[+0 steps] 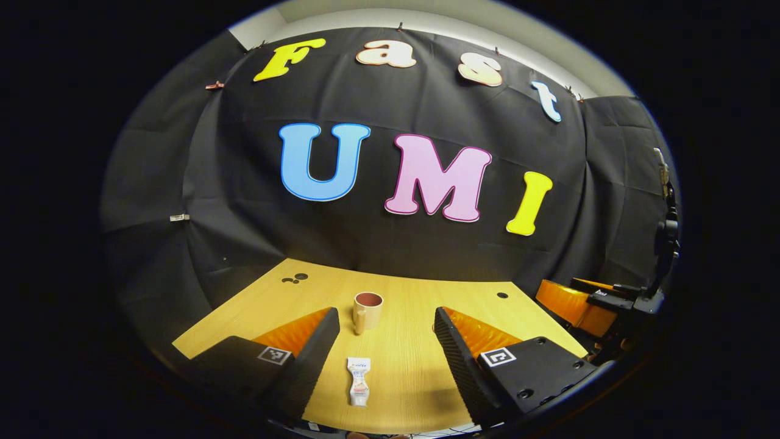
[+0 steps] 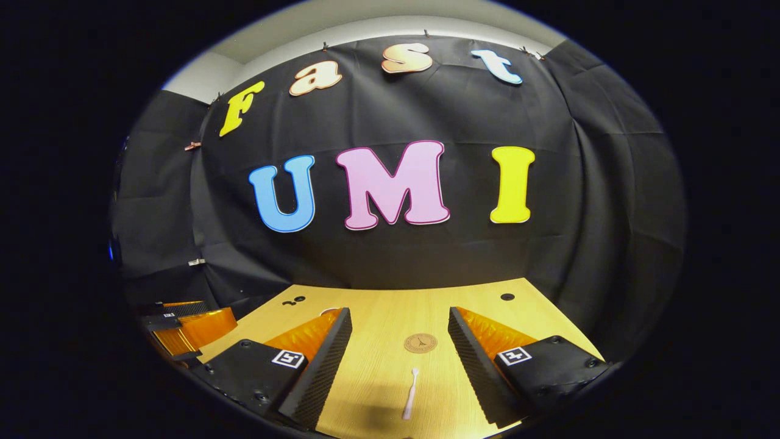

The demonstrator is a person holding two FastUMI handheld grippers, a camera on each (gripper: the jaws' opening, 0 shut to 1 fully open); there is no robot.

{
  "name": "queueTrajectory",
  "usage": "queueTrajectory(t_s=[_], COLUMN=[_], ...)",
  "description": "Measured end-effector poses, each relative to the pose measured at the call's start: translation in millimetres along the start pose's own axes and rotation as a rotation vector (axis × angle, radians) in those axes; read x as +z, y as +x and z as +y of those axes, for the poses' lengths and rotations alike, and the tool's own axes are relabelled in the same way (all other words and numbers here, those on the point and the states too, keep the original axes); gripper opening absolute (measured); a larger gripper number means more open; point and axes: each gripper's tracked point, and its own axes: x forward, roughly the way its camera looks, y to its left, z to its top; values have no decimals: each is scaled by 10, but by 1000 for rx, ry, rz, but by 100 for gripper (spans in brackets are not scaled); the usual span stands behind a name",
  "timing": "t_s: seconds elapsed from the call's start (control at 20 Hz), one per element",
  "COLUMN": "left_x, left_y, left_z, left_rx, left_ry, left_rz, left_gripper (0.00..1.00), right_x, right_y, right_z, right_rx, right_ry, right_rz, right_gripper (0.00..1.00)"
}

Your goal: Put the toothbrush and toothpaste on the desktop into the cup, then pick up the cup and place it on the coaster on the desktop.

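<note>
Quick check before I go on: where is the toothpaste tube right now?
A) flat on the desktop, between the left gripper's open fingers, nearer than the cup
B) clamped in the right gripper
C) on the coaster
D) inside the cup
A: in the left gripper view the toothpaste tube lies flat on the desktop, in front of the cup, with the left gripper open and touching nothing.

cup point(image 1: 367, 310) upright, empty | toothpaste point(image 1: 359, 381) flat, near it | toothbrush point(image 2: 411, 394) flat, near coaster point(image 2: 420, 342)
</note>
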Motion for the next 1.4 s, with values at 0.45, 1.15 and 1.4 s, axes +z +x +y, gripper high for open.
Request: queueTrajectory(t_s=[0.45, 1.15, 1.4], left_x=[-266, -1707, -2174], left_y=[322, 901, 1126], left_z=[73, 398, 495], left_rx=[-37, 115, 163], left_ry=[-21, -35, -24], left_rz=[124, 491, 602], left_gripper=[97, 97, 98], right_x=[-226, -744, -979], right_y=[154, 691, 887], right_z=[-71, -155, -217], right_rx=[-5, 74, 102], right_ry=[11, 26, 40], right_rz=[73, 221, 289], right_gripper=[98, 98, 98])
